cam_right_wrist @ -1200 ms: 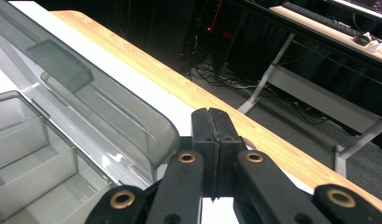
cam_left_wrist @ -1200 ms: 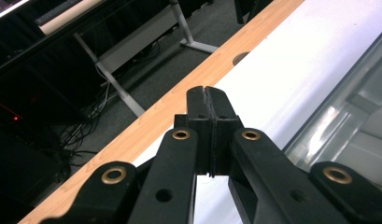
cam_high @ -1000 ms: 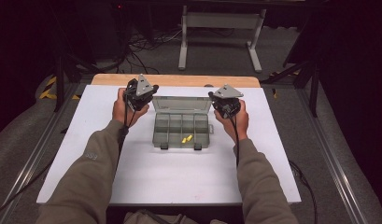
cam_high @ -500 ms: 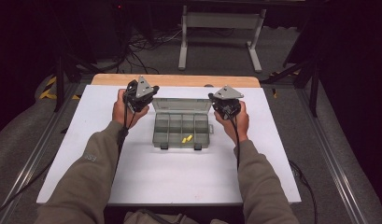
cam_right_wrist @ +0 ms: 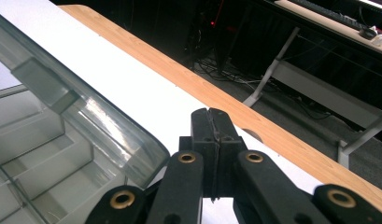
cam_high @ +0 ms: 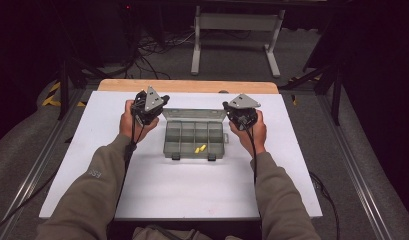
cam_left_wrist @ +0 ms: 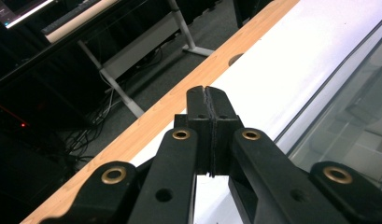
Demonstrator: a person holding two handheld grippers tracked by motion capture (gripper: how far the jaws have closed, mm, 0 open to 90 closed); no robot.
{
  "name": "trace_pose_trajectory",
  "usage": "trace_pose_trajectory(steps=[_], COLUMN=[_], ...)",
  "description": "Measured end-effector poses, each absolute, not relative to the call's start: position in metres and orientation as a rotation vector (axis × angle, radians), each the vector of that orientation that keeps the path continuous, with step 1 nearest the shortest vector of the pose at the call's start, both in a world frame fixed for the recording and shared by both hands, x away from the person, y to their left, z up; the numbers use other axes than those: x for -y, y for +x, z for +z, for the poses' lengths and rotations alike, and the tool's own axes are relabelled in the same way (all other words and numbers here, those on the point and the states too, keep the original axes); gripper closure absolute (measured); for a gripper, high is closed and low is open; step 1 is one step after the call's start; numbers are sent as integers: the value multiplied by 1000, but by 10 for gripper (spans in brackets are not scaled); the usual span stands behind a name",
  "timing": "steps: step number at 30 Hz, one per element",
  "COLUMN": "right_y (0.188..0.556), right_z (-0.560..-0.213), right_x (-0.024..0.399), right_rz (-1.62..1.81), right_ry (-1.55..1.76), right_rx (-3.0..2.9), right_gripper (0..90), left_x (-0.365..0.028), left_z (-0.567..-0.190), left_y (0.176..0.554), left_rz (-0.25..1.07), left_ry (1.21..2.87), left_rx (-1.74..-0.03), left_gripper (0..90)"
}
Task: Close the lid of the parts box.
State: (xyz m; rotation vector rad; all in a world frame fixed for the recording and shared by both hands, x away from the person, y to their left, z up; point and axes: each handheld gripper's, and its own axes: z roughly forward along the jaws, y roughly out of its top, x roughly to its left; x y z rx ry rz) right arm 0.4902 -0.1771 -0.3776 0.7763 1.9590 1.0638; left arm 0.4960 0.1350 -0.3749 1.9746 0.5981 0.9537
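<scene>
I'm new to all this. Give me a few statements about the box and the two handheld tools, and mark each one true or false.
1. The compartment box has its clear lid open. True.
2. The yellow pieces lie on the white table outside the box. False: they lie in one of the front compartments.
3. The left gripper has its jaws shut with nothing between them. True.
4. The right gripper is clamped on the lid. False: its jaws are shut on nothing, beside the lid.
5. The two grippers are on opposite sides of the box. True.
</scene>
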Motion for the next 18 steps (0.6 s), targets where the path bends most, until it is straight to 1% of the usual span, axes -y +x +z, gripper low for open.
trace_pose_trajectory(steps=[18], right_y=[483], right_z=[-382], right_x=[176], right_rz=[1058], right_ry=[814], right_rx=[-1957], right_gripper=[900], left_x=[-137], left_z=[-383], left_y=[487], left_rz=[906], left_ry=[1944], left_rx=[-618], left_gripper=[897])
